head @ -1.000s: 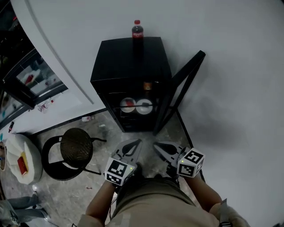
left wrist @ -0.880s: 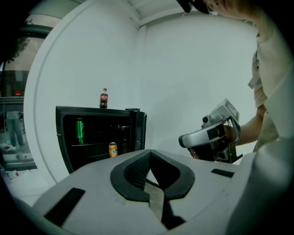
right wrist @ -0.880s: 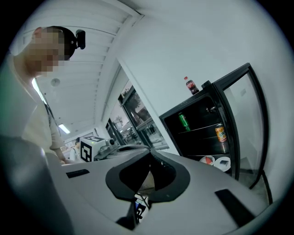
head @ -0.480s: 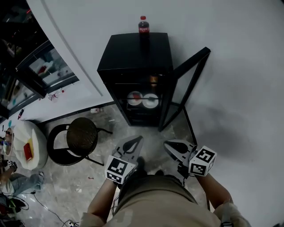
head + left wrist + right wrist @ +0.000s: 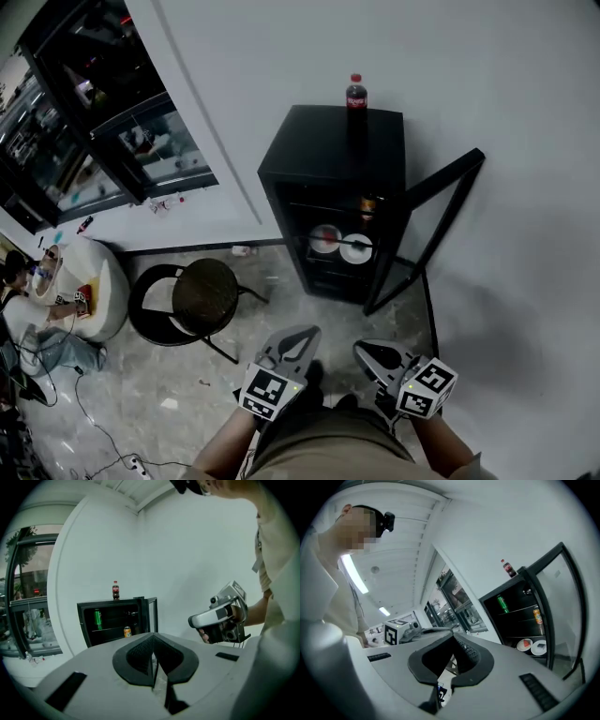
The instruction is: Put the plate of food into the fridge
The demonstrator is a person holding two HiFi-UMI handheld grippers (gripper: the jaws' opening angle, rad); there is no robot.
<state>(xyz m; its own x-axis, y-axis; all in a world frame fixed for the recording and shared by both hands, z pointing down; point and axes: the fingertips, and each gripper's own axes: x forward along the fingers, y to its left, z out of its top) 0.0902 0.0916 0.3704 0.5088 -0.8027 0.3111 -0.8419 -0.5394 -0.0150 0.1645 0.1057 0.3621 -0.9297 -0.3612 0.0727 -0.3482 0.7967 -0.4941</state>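
Left gripper view shows my left gripper (image 5: 153,644) closed on nothing, and my right gripper (image 5: 451,641) is shut and empty too. Ahead, the fridge (image 5: 330,141) stands with its door (image 5: 441,217) open. Two plates of food (image 5: 325,238) sit side by side low inside it. I judge a plate stiff, slick and breakable: pinch its rim and keep it level.

No legible text in any view. Bottle (image 5: 355,94) on top of the fridge (image 5: 328,141): red label, print too small to read. Green can (image 5: 98,619) and orange can (image 5: 127,631): markings unreadable. Marker cube (image 5: 265,395): black-and-white square pattern, no letters or digits.
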